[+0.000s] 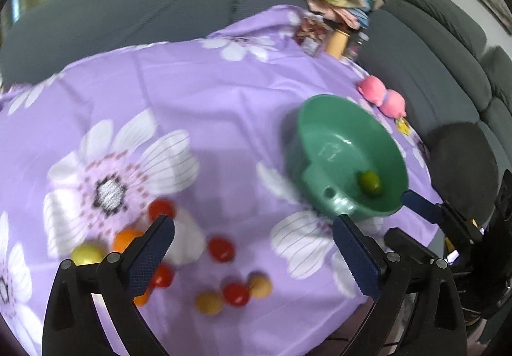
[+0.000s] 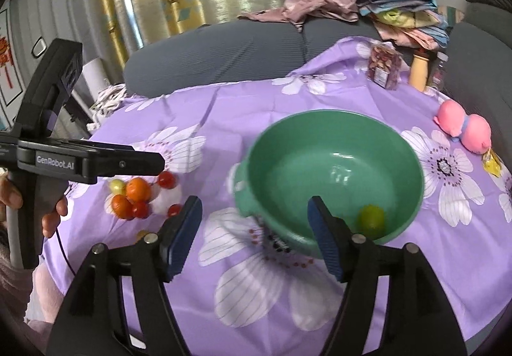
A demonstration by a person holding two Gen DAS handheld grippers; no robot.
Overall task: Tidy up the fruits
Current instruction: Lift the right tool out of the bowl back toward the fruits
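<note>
A green bowl (image 1: pixel 323 138) (image 2: pixel 403 145) stands on the purple flowered cloth and holds one green fruit (image 1: pixel 370 183) (image 2: pixel 371 217). Several small red, orange and yellow fruits (image 1: pixel 220 249) (image 2: pixel 137 189) lie loose on the cloth left of the bowl. My left gripper (image 1: pixel 254 252) is open and empty above the loose fruits. My right gripper (image 2: pixel 254 236) is open and empty at the bowl's near rim. The right gripper's fingers (image 1: pixel 419 204) show in the left wrist view beside the bowl. The left gripper's body (image 2: pixel 80 161) shows in the right wrist view.
A pink plush toy (image 1: pixel 382 95) (image 2: pixel 464 127) lies right of the bowl. A snack bag (image 2: pixel 384 66) and a bottle (image 2: pixel 419 71) stand at the table's far edge. Grey sofas (image 1: pixel 128 13) with piled clothes (image 2: pixel 352 7) surround the table. The table's near edge (image 1: pixel 352 314) is close.
</note>
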